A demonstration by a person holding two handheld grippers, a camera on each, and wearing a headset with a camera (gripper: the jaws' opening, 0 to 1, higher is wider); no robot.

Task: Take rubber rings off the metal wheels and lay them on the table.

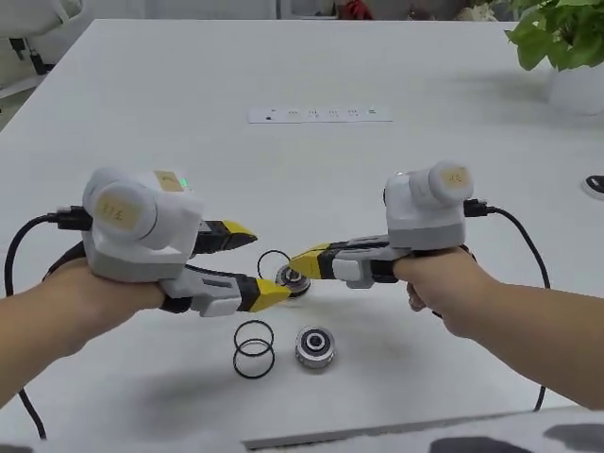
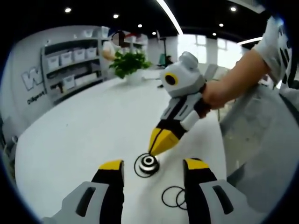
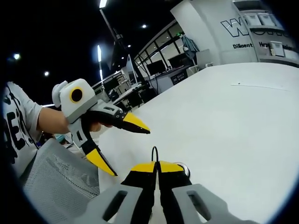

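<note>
Yellow-tipped right gripper (image 1: 300,265) pinches a thin black rubber ring (image 1: 273,263) beside a shiny metal wheel (image 1: 292,279) on the smooth white table (image 1: 396,57); the left gripper (image 1: 253,261) gapes wide, the wheel between its tips. A second wheel (image 1: 314,346) and two loose rings (image 1: 253,350) lie nearer. The right gripper view shows the ring looping up from clenched jaws

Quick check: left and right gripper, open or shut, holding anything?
Left gripper: open, holding nothing.
Right gripper: shut on a rubber ring.
</note>
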